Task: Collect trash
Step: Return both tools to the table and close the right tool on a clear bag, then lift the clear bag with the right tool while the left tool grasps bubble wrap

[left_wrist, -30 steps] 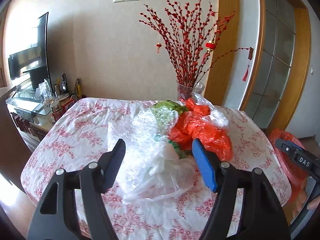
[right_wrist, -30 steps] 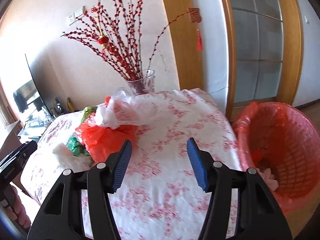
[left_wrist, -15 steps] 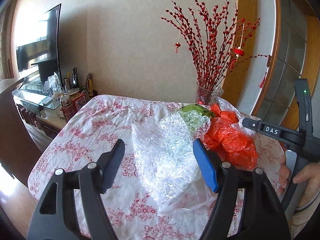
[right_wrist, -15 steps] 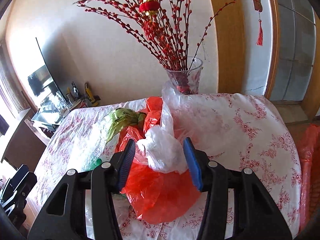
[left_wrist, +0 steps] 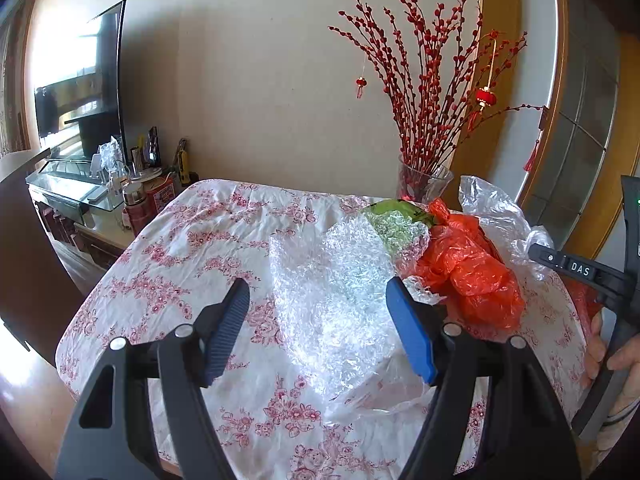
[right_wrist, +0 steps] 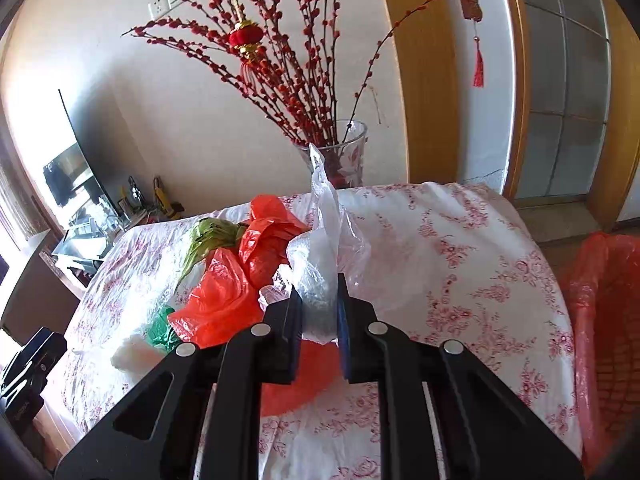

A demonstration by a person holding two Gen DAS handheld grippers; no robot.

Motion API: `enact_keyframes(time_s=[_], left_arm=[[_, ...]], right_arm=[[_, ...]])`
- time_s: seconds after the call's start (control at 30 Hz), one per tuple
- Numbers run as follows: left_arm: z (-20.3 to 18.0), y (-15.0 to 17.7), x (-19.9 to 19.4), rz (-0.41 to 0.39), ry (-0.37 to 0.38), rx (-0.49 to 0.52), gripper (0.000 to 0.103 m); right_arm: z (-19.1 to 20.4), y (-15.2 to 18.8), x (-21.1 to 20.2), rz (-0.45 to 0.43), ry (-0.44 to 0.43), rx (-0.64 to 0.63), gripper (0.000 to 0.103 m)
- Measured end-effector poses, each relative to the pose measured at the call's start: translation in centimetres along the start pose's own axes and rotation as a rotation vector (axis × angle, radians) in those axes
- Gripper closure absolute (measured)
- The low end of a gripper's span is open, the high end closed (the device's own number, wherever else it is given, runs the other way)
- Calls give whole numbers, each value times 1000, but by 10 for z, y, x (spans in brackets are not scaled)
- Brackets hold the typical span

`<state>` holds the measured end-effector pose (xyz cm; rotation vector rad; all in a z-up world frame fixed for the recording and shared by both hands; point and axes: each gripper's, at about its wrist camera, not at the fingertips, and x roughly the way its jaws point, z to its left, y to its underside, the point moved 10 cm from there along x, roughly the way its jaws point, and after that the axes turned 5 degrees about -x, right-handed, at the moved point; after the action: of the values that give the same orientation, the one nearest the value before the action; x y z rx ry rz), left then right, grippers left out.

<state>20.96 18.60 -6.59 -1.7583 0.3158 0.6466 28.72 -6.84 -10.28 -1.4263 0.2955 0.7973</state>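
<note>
A heap of plastic trash lies on the floral tablecloth (left_wrist: 192, 248). My right gripper (right_wrist: 319, 304) is shut on a clear plastic bag (right_wrist: 326, 240), which rises in a peak above the jaws. Orange bags (right_wrist: 228, 300) and a green bag (right_wrist: 208, 236) lie just left of it. My left gripper (left_wrist: 320, 312) is open and empty, hovering over a sheet of bubble wrap (left_wrist: 336, 288). The orange bags (left_wrist: 468, 268) and the clear bag (left_wrist: 500, 216) sit to its right. A red-lined trash basket (right_wrist: 608, 320) stands beside the table at the right.
A glass vase of red berry branches (right_wrist: 344, 152) stands at the table's far edge behind the trash. A low cabinet with bottles and a TV (left_wrist: 80, 92) is far left. The right gripper's handle and the hand holding it (left_wrist: 616, 320) show in the left wrist view.
My right gripper has closed on the clear plastic bag, which it straddled open half a second ago. My left gripper has stayed open and shifted slightly over the bubble wrap.
</note>
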Motion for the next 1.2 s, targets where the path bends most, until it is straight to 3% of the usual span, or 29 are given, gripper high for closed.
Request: enact_keyframes(time_s=[0.47, 0.7, 0.9, 1.03, 1.2], left_arm=[[-35, 20, -12, 16, 49, 85, 35], [-46, 29, 11, 76, 52, 105, 58], [-41, 28, 27, 98, 29, 100, 61], [-33, 27, 35, 120, 32, 50, 76], [-23, 25, 40, 139, 59, -6, 84]], right_arm=[[-47, 30, -39, -4, 59, 49, 88], [-53, 40, -47, 6, 66, 58, 88], [-57, 46, -51, 11, 72, 56, 88], [-58, 49, -49, 19, 76, 56, 88], [-60, 53, -50, 25, 80, 53, 88]])
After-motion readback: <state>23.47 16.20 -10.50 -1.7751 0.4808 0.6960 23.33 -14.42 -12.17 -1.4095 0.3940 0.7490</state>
